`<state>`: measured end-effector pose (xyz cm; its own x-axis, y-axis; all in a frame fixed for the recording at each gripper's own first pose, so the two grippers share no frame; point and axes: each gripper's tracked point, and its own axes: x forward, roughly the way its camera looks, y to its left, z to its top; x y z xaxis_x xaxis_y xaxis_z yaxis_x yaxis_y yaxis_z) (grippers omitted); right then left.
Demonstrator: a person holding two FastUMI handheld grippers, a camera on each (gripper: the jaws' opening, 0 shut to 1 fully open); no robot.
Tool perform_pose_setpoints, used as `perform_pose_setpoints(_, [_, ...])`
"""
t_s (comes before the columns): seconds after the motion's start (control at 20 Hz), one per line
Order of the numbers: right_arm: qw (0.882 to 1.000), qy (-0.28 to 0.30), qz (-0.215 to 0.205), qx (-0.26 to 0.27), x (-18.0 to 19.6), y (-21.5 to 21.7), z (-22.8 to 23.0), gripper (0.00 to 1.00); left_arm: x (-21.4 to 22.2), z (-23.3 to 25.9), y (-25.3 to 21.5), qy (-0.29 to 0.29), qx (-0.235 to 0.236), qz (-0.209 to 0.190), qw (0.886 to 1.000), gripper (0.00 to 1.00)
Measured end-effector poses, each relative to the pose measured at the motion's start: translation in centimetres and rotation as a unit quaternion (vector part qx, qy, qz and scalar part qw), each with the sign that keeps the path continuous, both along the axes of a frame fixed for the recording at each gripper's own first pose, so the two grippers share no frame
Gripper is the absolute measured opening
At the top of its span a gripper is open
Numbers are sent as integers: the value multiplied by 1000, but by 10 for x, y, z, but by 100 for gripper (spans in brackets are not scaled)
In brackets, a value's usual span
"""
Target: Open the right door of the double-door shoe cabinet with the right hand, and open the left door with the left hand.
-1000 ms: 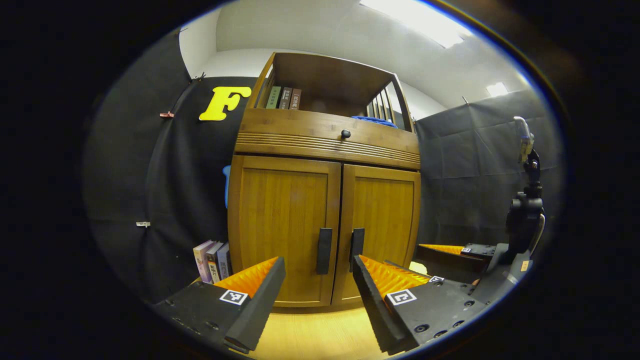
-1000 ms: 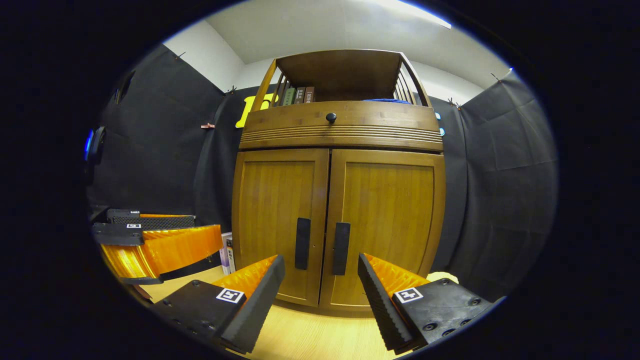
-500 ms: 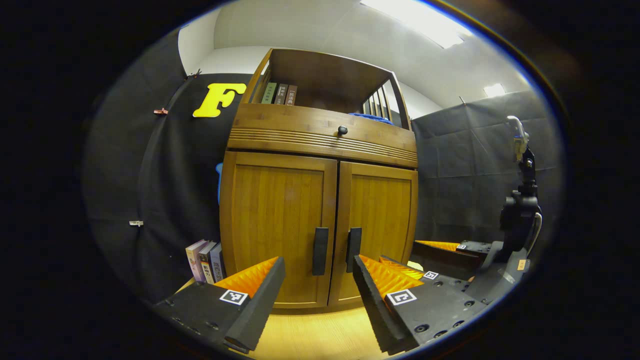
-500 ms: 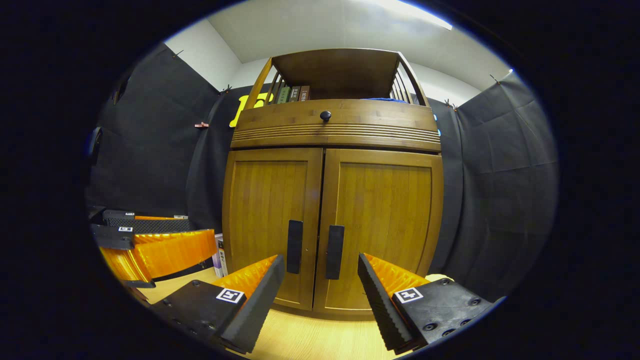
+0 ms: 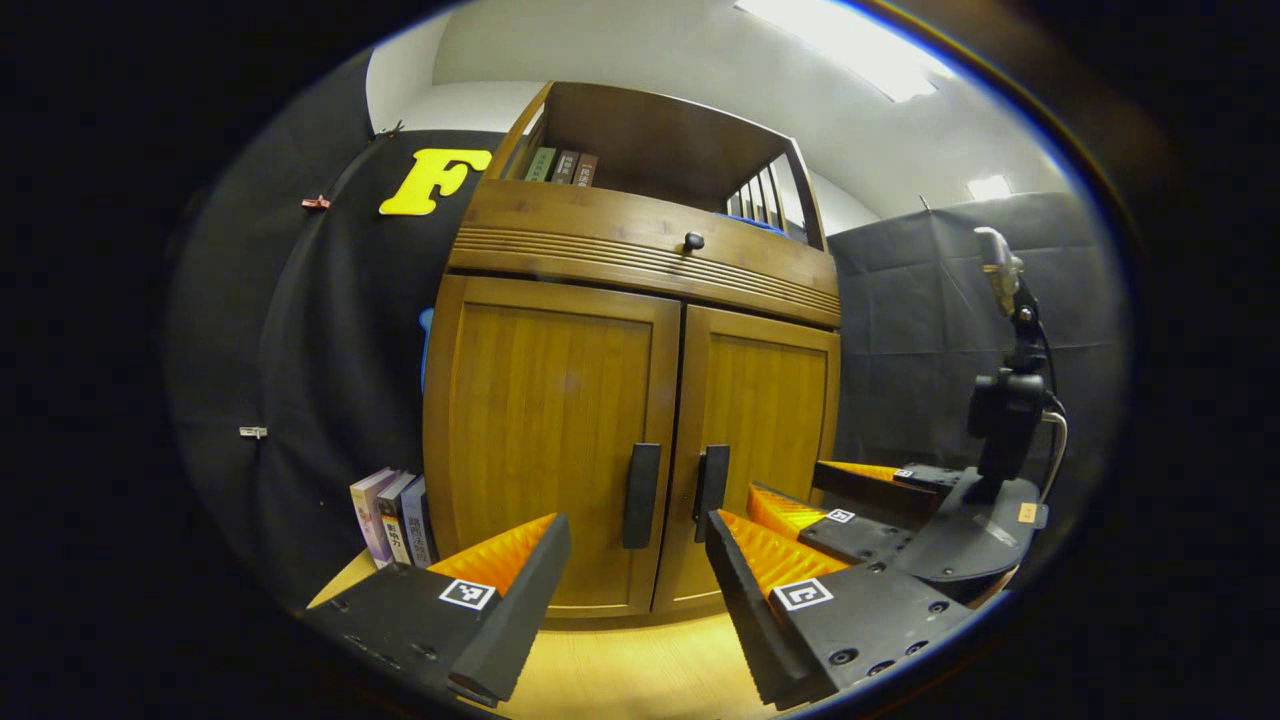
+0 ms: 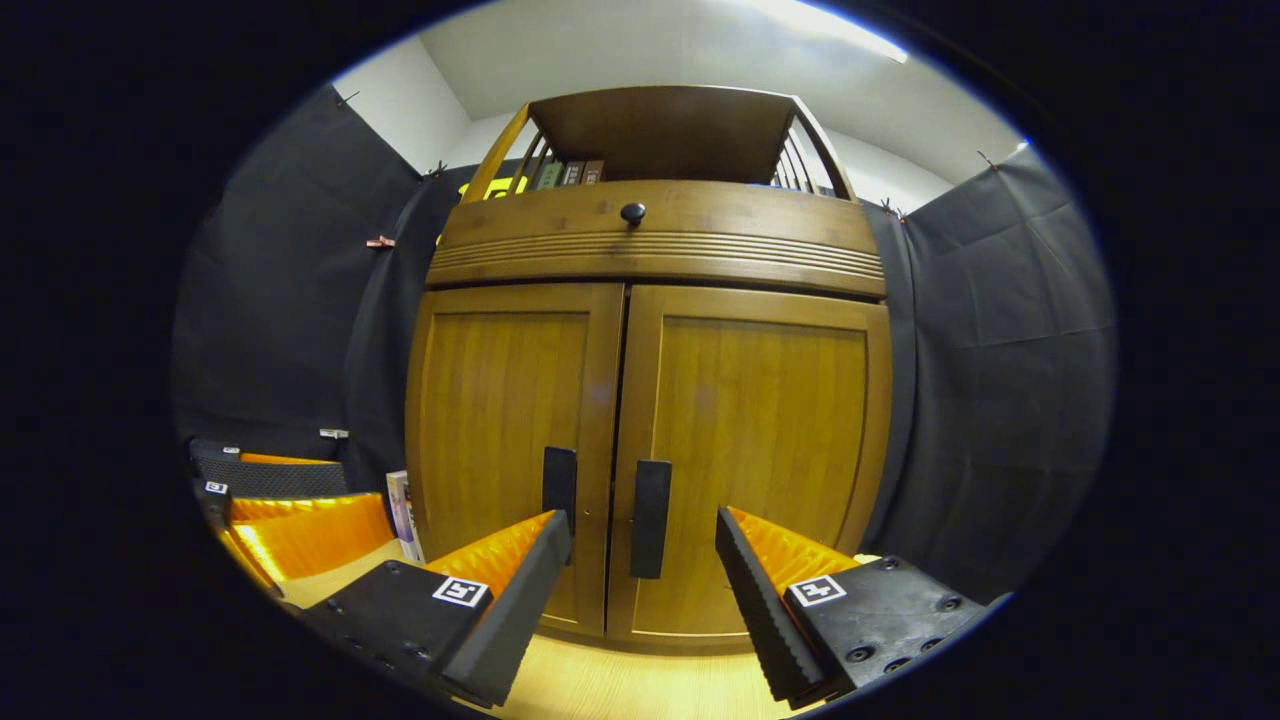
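The brown wooden double-door shoe cabinet (image 6: 650, 400) stands straight ahead on the pale wooden surface (image 6: 640, 685), both doors closed. The right gripper (image 6: 640, 580) has its fingers apart and empty, near the right door's dark vertical handle (image 6: 650, 518). The left gripper (image 5: 632, 590), fingers likewise apart, faces the left door's dark handle (image 5: 641, 495), not touching it.

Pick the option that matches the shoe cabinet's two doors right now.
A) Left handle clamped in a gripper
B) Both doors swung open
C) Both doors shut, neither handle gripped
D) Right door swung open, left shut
C: in the right gripper view the left door and right door sit flush, and the right gripper is open, short of the right door's handle; the left gripper is open too.
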<state>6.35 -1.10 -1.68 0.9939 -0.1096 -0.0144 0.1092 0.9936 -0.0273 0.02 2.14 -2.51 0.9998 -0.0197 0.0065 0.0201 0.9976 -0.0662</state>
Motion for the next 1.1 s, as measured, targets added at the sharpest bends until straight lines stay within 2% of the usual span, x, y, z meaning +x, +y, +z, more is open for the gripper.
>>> perform_pose_setpoints(0.35, [999, 25, -34, 16, 61, -25, -36, 93, 8, 0, 18, -14, 12, 8, 1000, 86])
perform_pose_setpoints(0.55, [998, 25, -57, 18, 82, -37, -43, 93, 6, -2, 24, -15, 14, 2, 1000, 86])
perform_pose_setpoints(0.6, [998, 26, -63, 18, 85, -38, -44, 92, 4, -2, 26, -15, 16, 4, 1000, 86])
perform_pose_setpoints(0.7, [997, 27, -67, 18, 92, -40, -48, 80, -1, -3, 29, -16, 15, 2, 1000, 86])
perform_pose_setpoints(0.9, [997, 35, -64, 24, 109, -37, -53, 84, -11, -2, 37, -16, 15, 2, 1000, 86])
perform_pose_setpoints(1.0, [996, 33, -77, 19, 110, -40, -55, 82, -14, -3, 42, -12, 17, 6, 1000, 86])
perform_pose_setpoints(1.05, [997, 31, -72, 21, 113, -37, -54, 77, -15, -4, 45, -11, 16, 7, 1000, 86])
perform_pose_setpoints(1.1, [996, 33, -73, 25, 115, -37, -56, 77, -15, -4, 48, -11, 15, 10, 1000, 86])
